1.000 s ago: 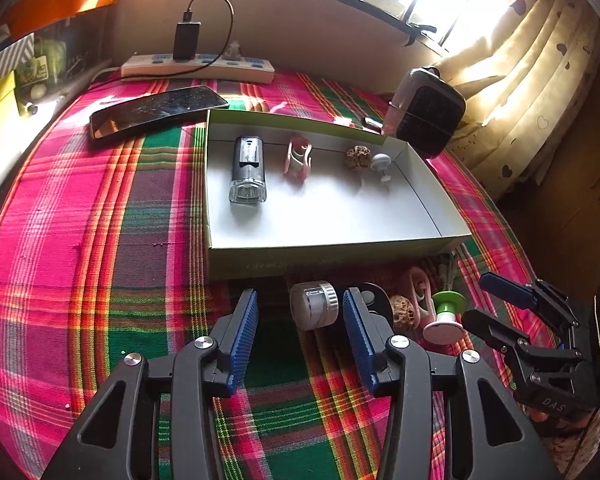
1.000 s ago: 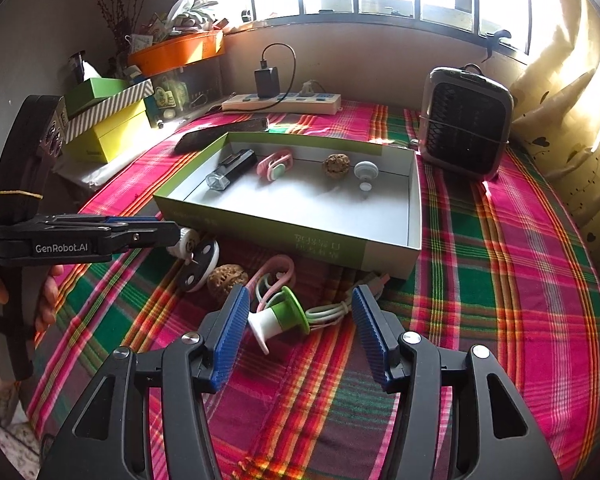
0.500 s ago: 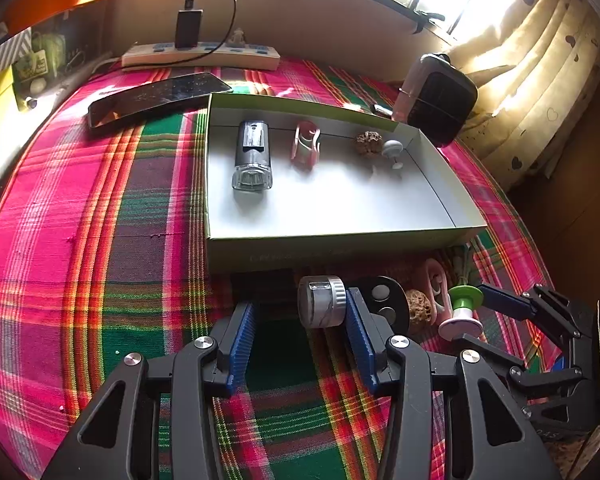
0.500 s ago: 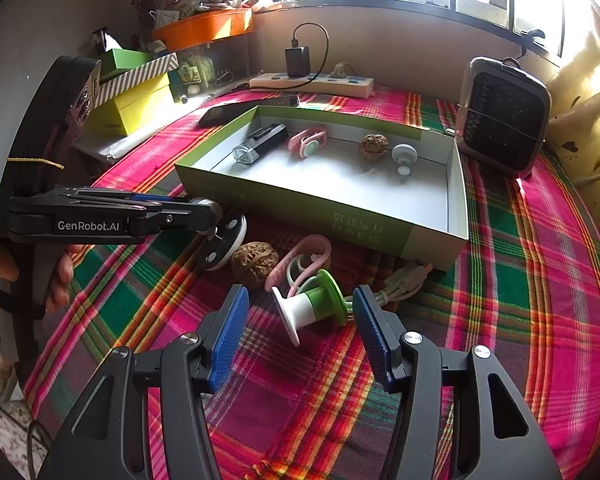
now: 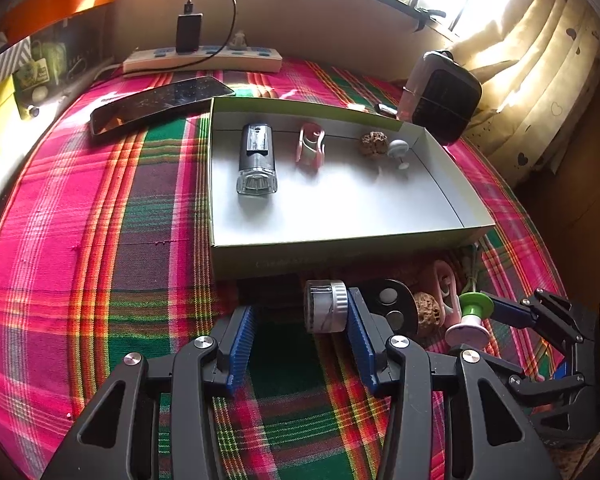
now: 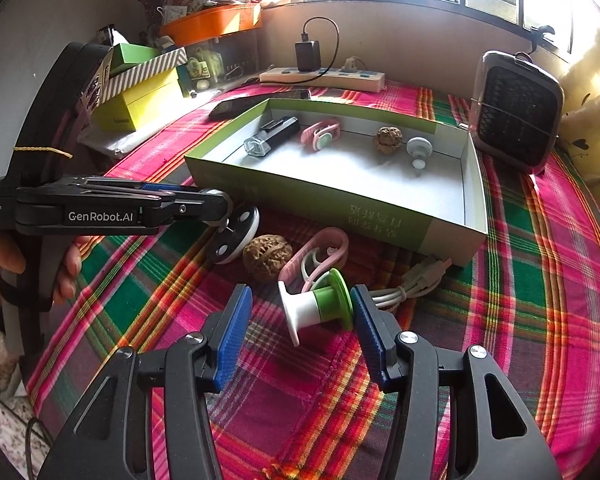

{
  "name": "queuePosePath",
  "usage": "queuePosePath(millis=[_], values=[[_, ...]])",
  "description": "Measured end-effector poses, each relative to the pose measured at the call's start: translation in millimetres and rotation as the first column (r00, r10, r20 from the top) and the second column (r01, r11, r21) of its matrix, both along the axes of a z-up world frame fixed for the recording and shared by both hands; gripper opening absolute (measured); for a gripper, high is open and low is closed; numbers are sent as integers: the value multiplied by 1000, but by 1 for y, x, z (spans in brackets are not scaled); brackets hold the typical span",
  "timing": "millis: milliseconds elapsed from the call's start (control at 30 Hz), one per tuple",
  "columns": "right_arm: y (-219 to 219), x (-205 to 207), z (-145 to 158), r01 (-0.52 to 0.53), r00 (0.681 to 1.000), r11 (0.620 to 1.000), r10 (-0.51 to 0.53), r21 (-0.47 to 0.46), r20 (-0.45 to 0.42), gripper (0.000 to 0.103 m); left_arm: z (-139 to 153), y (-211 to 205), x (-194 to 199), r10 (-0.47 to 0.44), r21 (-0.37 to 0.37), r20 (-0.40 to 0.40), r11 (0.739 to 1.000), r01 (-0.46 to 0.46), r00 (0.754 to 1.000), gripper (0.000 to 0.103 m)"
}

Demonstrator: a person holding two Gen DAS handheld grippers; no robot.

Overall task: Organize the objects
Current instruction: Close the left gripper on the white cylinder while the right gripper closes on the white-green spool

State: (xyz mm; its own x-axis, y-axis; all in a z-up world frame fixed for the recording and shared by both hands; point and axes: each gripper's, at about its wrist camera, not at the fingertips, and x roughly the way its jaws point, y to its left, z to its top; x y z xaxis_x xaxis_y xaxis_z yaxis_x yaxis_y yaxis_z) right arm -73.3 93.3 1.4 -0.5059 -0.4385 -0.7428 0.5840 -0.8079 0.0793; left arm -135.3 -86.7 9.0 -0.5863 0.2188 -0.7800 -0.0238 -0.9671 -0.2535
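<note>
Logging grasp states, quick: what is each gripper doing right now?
Left gripper: open, small grey ribbed-cap cylinder against its right finger.
Right gripper: open, green-and-white spool between its fingers.

The right tool (image 6: pixel 298 326) gapes around a green-and-white spool (image 6: pixel 318 306) lying before the box (image 6: pixel 312 204).

White lettering reading "GenRobot.AI" runs along the side of the left gripper (image 6: pixel 220 210), seen from the right wrist view; smaller white print at its rear end reads "Data Acquisition System"; pale characters printed on the green box (image 6: pixel 380 222) front wall appear upside down and cannot be read.
</note>
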Motion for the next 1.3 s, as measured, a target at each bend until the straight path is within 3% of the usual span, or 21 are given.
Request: queuePosePath(millis=[200,533,933,1300], values=[[0,-1,0,9,1000,1000,-9,4,2,37,0,0,-1,9,1,-2,1000,-9,1000,43],[-1,0,0,8,1000,1000,-8,9,-1,37,0,0,-1,13,1,-8,1000,-13,1000,42],[-1,0,0,8,1000,1000,-8,9,0,36,-2,-5,0,42,-40,-18,998,-43,999,17],[-3,0,-2,9,1000,1000,-9,14,4,36,-3,-6,2,39,-46,-28,998,-41,999,17]])
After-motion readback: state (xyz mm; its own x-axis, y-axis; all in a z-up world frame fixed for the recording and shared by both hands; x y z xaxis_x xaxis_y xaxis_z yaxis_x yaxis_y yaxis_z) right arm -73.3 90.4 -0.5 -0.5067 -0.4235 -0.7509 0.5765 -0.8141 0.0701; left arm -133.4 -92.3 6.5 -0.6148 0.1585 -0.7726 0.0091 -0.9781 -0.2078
